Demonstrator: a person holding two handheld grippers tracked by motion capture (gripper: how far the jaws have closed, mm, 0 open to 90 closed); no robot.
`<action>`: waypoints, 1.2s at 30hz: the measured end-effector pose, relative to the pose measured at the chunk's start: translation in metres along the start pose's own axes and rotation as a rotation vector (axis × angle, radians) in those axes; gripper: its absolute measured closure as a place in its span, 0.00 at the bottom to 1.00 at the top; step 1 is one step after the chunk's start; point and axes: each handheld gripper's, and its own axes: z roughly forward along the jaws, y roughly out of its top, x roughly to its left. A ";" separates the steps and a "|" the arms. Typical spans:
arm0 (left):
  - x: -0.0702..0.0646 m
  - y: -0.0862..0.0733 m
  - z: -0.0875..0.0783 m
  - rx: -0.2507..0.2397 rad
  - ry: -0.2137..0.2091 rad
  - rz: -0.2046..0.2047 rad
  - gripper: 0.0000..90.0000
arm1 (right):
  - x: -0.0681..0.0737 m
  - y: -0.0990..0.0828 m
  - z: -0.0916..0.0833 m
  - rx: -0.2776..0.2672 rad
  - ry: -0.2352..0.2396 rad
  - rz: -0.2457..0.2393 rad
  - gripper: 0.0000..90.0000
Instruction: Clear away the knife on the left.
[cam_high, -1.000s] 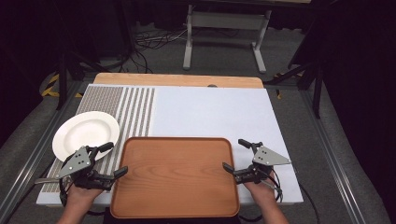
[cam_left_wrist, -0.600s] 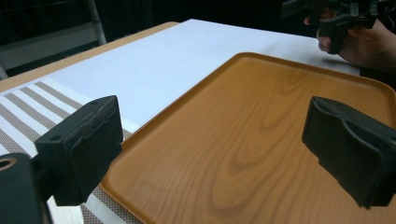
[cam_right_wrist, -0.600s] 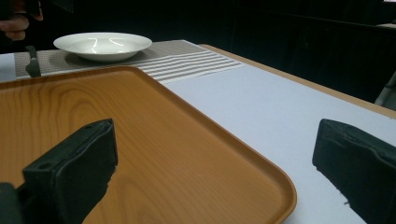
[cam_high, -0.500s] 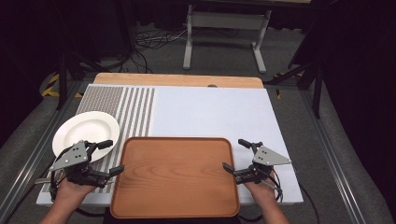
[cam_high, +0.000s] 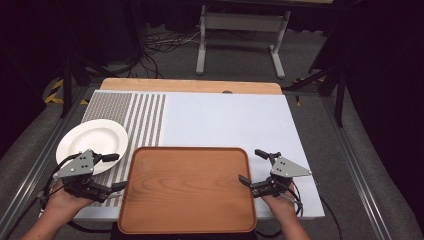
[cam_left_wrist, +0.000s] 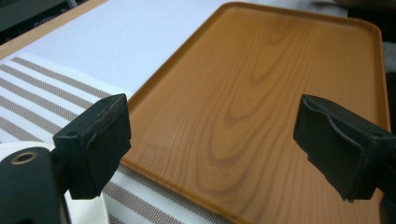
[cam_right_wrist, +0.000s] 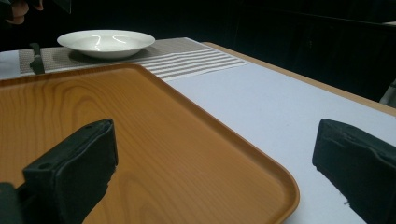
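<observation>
- Wooden-looking tray lies flat at the near middle of the table, on the white mat, its left edge over the striped part of that mat.
- Left gripper sits just beside the tray's left rim, lifted a little; its jaws have just been closing somewhat but stand apart with nothing between them, the rim showing below and between them in the left gripper view.
- Right gripper waits at the tray's right rim with jaws spread and nothing gripped; in the right gripper view one jaw hangs over the tray, the other over the mat.
- White plate rests on the stripes, far-left of the tray, close behind the left gripper.
- Tray looks stiff and fairly light, but broad, so one grip would likely let it tip; its surface seems smooth and possibly slippery.
- Best hold, as I judge it: pinch the raised rim at the middle of each short side, both grippers together, and lift level.
</observation>
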 end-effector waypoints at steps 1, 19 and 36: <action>0.001 0.001 -0.002 0.019 -0.001 0.008 0.15 | 0.000 0.000 0.000 0.001 0.000 0.000 0.01; 0.007 -0.001 -0.017 0.184 -0.038 0.050 0.20 | 0.000 -0.001 0.001 0.006 0.010 -0.001 0.01; 0.015 -0.008 -0.034 0.291 -0.032 0.078 0.24 | 0.000 -0.001 0.001 0.007 0.014 -0.001 0.01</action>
